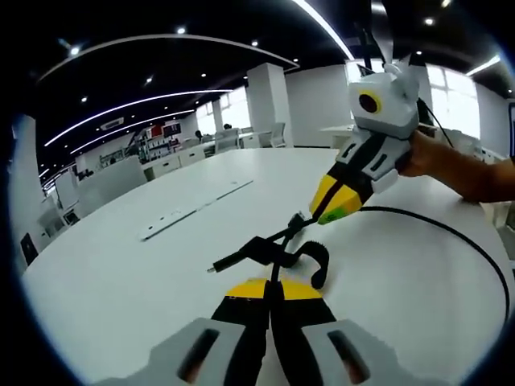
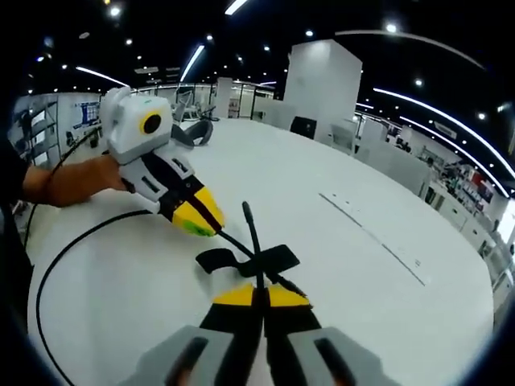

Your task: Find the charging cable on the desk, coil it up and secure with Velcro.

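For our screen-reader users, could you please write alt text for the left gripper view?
The left tongs, shut, pinch a black charging cable near its Velcro strap above a white desk. The right tongs, held by a hand, grip the same cable further along.

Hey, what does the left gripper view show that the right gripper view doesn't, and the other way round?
Left gripper view: the yellow-tipped right tongs seen from the front, held by a hand.
Right gripper view: the yellow-tipped left tongs seen from the front, on a forearm.
Both: the round white table and the thin black charging cable with its black Velcro strap; each view's own tongs are shut on the cable.
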